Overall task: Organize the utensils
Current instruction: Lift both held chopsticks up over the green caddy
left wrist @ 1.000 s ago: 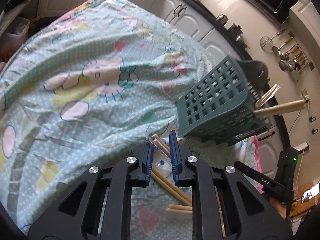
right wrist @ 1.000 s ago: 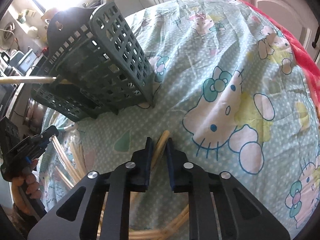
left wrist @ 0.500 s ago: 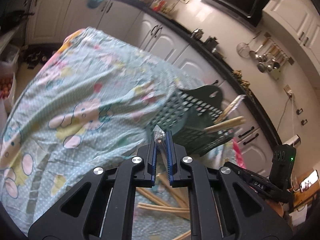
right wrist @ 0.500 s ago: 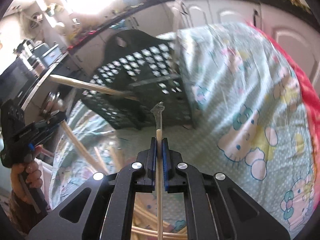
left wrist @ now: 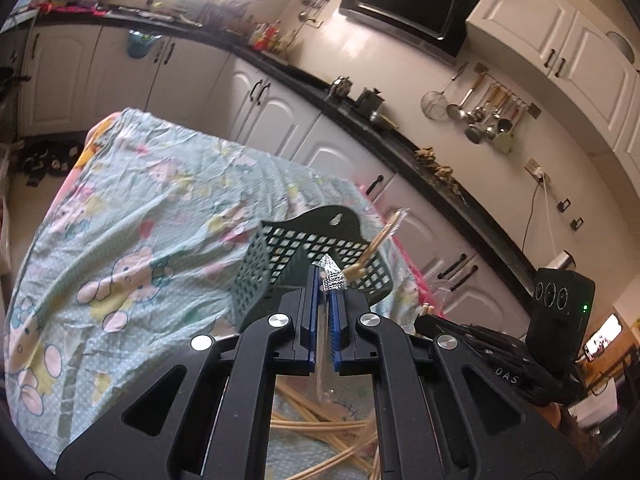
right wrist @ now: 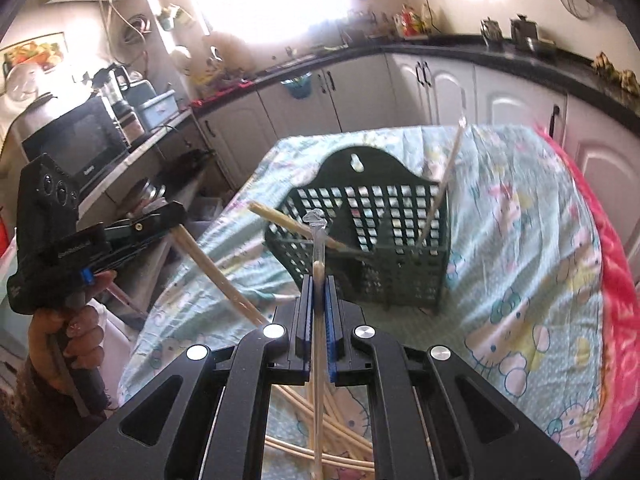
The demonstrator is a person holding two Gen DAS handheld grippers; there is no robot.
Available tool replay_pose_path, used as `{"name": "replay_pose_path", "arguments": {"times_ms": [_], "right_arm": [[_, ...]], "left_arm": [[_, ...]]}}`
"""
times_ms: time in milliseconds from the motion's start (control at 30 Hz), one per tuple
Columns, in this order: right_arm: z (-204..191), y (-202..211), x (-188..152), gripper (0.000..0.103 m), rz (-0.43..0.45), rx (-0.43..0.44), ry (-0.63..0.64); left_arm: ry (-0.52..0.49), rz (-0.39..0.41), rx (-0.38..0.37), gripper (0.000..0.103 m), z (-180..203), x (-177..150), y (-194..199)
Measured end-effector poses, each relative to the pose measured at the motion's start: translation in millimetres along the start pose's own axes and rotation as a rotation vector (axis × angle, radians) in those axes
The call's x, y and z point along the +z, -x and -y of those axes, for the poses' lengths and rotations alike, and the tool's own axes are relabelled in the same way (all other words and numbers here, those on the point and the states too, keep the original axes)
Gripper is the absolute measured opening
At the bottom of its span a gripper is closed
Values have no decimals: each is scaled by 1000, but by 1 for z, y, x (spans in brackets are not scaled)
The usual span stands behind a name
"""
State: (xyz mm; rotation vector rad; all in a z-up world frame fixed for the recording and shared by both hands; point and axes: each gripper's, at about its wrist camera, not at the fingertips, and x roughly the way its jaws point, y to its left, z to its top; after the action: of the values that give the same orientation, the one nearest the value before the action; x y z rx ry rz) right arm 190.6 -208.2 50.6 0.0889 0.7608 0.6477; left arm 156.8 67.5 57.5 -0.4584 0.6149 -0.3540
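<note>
Both grippers' jaws now clamped on wrapped chopsticks (right wrist: 317, 276), lifted off the cloth (formerly open).

I hold my left gripper (left wrist: 324, 280) and right gripper (right wrist: 318, 280) raised, side by side. Both sets of jaws are clamped nearly closed. My left hand (right wrist: 66, 344) grips its handle.

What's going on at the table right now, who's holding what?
A person holds a gripper in each hand, both lifted above the cloth-covered table. The left gripper has its jaws shut on a wrapped chopstick pair; the right gripper is shut on another wrapped chopstick. The green basket ahead already holds a few sticks. More loose chopsticks lie on the cloth below.
</note>
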Motion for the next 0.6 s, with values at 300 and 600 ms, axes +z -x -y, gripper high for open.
{"name": "replay_pose_path", "arguments": {"times_ms": [300, 600], "right_arm": [[-14, 27, 23, 6, 101, 1, 63], [-27, 58, 56, 6, 203, 18, 106]], "left_arm": [[-81, 54, -25, 2, 29, 22, 22], [-152, 143, -23, 2, 50, 59, 53]]}}
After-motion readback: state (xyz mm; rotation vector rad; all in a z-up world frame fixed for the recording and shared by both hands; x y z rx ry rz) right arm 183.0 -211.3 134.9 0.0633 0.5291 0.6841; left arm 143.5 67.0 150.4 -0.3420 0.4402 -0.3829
